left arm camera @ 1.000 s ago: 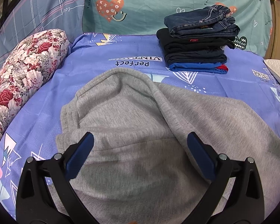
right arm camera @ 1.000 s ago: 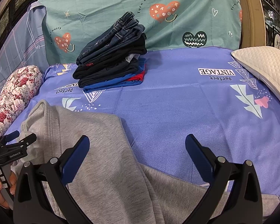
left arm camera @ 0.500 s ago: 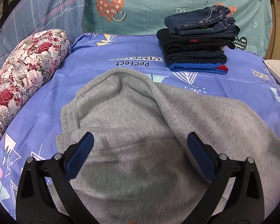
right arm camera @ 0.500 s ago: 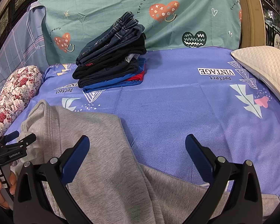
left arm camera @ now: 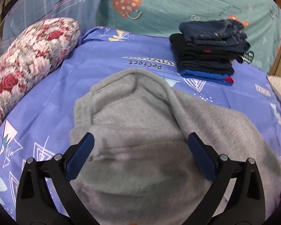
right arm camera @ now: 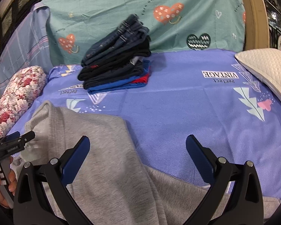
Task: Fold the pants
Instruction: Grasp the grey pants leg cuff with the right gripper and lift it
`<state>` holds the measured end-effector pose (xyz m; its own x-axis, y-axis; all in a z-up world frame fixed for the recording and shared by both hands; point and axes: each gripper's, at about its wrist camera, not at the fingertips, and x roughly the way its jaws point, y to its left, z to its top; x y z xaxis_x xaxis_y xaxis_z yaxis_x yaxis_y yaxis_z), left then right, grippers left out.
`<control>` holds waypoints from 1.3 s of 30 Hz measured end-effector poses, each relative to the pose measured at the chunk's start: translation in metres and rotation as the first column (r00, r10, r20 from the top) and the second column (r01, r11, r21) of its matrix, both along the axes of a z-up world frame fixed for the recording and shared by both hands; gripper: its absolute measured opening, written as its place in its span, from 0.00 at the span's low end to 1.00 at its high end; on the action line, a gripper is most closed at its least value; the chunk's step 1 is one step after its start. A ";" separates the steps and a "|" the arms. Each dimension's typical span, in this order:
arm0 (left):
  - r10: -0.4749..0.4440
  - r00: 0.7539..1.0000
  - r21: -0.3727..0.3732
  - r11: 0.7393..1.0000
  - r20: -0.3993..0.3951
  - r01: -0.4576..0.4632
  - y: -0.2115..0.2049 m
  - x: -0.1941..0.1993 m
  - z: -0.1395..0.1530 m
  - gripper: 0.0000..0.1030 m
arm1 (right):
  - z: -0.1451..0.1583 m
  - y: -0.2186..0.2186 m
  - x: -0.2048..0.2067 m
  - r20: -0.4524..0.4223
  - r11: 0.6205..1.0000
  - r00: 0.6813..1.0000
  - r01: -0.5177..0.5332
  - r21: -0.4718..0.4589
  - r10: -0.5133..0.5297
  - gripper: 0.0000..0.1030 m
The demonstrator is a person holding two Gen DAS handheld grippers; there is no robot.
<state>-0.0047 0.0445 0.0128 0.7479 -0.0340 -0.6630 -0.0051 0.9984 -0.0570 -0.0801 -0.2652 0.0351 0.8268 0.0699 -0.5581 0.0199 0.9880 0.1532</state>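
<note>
Pants (left arm camera: 140,131) — grey sweatpants, lying rumpled on the purple bedsheet (left arm camera: 46,103) at the near edge, partly doubled over. Your left gripper (left arm camera: 140,150) hangs just above the grey fabric, jaws spread wide, nothing between them. Your right gripper (right arm camera: 137,150) is likewise wide open and empty, left finger over the pants' edge, right finger over bare sheet. In the right view your hand (right arm camera: 0,185) grips the left tool's handle at the frame's left edge. No containers; a stack of folded clothes (right arm camera: 118,60) sits well apart near the headboard — denim on top, black, then blue and red at the bottom. Sheet print reads "Perfect VINTAGE"; the teal backdrop (right arm camera: 121,5) shows "turn off worry". Floral bolster (left arm camera: 28,56) at left, white quilted pillow (right arm camera: 267,67) at right.
</note>
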 end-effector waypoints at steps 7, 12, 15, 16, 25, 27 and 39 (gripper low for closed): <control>0.136 0.990 0.115 0.985 -0.031 -0.131 0.078 0.008 0.013 0.98 | 0.021 0.062 -0.061 -0.193 0.858 0.897 -0.438 -0.269 0.398 0.99; 0.163 0.983 0.061 0.986 -0.081 -0.158 0.113 0.022 0.012 0.98 | 0.002 0.065 -0.111 -0.373 0.763 0.791 -0.591 -0.262 0.485 0.99; 0.156 0.981 0.026 0.988 -0.115 -0.154 0.114 0.032 0.002 0.98 | -0.015 0.070 -0.128 -0.445 0.733 0.754 -0.627 -0.264 0.484 0.99; 0.151 0.980 0.016 0.988 -0.126 -0.151 0.111 0.035 -0.002 0.98 | -0.023 0.072 -0.129 -0.467 0.735 0.747 -0.627 -0.258 0.473 0.99; 0.145 0.975 -0.005 0.989 -0.169 -0.148 0.103 0.032 -0.021 0.98 | -0.046 0.068 -0.101 -0.566 0.825 0.754 -0.524 -0.213 0.333 0.28; 0.150 0.974 0.007 0.988 -0.167 -0.151 0.108 0.028 -0.021 0.98 | -0.045 0.067 -0.102 -0.567 0.812 0.752 -0.537 -0.230 0.336 0.21; 0.133 0.968 0.026 0.991 -0.212 -0.130 0.112 0.066 -0.022 0.98 | 0.062 -0.056 0.008 -0.241 0.926 0.970 -0.111 -0.360 0.023 0.13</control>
